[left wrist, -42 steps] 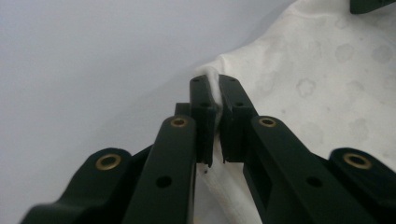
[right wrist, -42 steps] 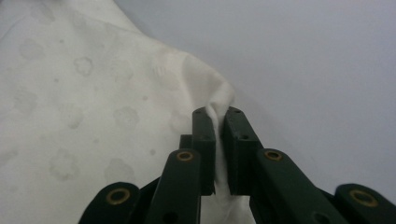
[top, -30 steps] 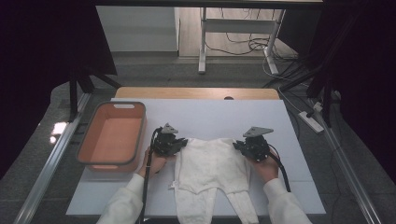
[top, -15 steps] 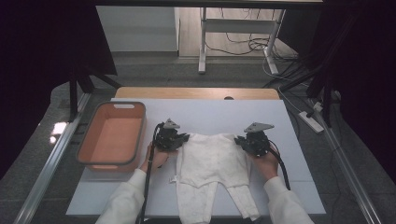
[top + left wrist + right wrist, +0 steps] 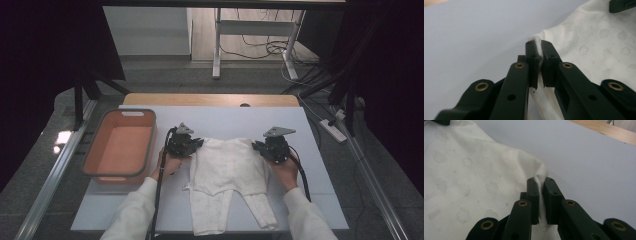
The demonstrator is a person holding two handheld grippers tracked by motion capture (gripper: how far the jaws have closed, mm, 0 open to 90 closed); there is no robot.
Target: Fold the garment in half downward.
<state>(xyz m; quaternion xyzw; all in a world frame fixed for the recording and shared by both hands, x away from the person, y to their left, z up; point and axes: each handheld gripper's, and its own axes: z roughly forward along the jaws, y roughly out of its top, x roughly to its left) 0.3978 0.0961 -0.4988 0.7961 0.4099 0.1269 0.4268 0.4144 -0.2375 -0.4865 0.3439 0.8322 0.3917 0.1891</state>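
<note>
1. The white baby trousers (image 5: 227, 177) lie flat on the pale table top (image 5: 320, 200), waist toward the far edge and the two legs pointing to the near edge, roughly midway between the left and right edges.
2. The left gripper (image 5: 196, 145) sits at the waist's left corner. In the left gripper view its jaws are pressed together on a fold of the white cloth (image 5: 599, 42), which bulges up between the pads.
3. The right gripper (image 5: 257, 146) sits at the waist's right corner. In the right gripper view its jaws are likewise clamped on a raised pinch of the cloth (image 5: 474, 170).
4. The waistband therefore spans the gap between the two tongs, with the rest of the garment spreading toward the person, whose hands and white sleeves (image 5: 135, 210) come in from the near edge.
5. The cloth carries a faint flower pattern, plain in both gripper views.
6. An orange tray (image 5: 92, 157) rests near the table's left edge, just beside the left gripper and apart from the trousers.
7. A strip of bare wood (image 5: 210, 99) shows along the table's far edge.
</note>
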